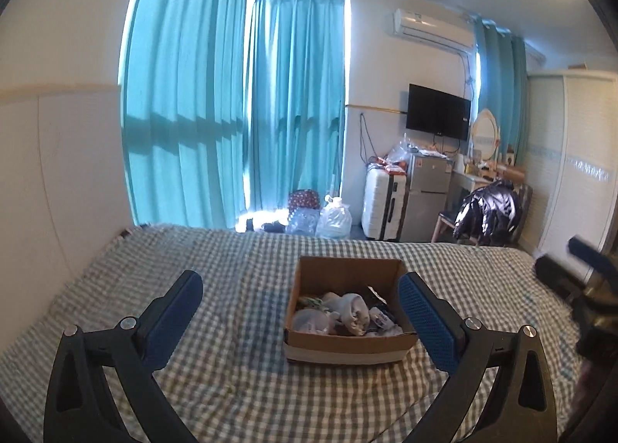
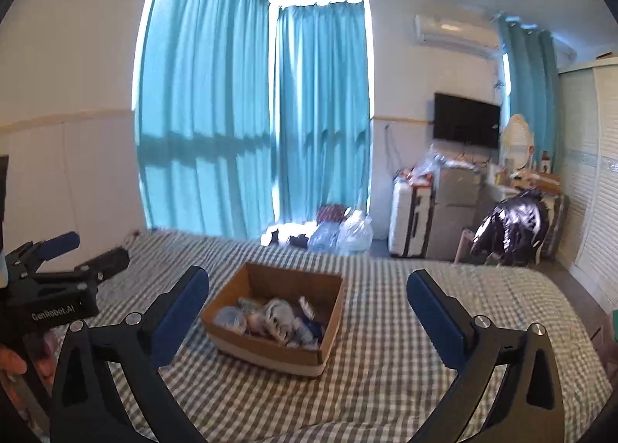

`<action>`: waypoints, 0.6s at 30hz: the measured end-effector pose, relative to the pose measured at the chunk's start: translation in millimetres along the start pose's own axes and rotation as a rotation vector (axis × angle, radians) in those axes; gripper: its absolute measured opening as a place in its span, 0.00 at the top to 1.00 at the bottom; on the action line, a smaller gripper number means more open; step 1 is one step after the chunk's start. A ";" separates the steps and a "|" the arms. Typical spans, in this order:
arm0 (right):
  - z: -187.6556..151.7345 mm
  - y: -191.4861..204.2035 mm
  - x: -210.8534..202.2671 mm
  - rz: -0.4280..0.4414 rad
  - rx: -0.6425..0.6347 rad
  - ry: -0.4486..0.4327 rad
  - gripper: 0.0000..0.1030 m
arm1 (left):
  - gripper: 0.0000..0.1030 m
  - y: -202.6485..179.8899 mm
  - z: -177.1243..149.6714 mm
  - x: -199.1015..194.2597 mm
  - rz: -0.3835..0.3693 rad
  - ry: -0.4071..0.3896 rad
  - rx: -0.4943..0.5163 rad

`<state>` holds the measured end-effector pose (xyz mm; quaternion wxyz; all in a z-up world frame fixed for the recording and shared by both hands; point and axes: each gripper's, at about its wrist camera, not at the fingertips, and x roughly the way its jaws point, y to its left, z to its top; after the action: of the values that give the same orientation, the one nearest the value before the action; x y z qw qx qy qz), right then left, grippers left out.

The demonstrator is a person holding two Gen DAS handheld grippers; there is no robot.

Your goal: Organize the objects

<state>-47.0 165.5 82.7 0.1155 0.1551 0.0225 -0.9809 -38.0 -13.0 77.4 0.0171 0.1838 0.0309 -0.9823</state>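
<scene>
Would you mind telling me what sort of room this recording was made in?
Most likely a bedroom: a bed with a checked sheet, a white wardrobe, and a wall-mounted television near teal curtains.

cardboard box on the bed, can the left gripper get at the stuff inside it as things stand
Probably yes. The left gripper is open and empty, with the cardboard box just ahead on the bed. The box top is open, nothing lies between them, and the right gripper is off to the side.
</scene>
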 end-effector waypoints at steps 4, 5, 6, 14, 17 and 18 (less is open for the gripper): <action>-24.2 4.9 26.6 -0.043 -0.036 0.016 0.00 | 0.00 7.7 -26.2 17.0 -0.030 0.059 -0.047; -31.7 6.5 31.9 -0.060 -0.047 0.013 0.00 | 0.00 10.0 -33.8 21.6 -0.029 0.077 -0.044; -40.2 8.7 38.5 -0.071 -0.063 0.021 0.00 | 0.00 11.5 -39.8 22.7 -0.025 0.080 -0.037; -68.3 3.5 70.3 -0.093 -0.011 0.116 0.00 | 0.00 15.0 -65.7 25.6 0.046 0.071 0.009; -64.4 1.5 65.5 -0.101 0.005 0.109 0.00 | 0.00 14.6 -69.3 24.0 0.062 0.078 0.026; -63.3 1.0 63.5 -0.102 0.008 0.106 0.00 | 0.00 14.9 -69.1 23.3 0.066 0.075 0.023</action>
<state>-86.6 155.7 2.8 0.0632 0.2058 0.0325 -0.9760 -34.1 -23.8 3.8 0.0460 0.2216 0.0140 -0.9740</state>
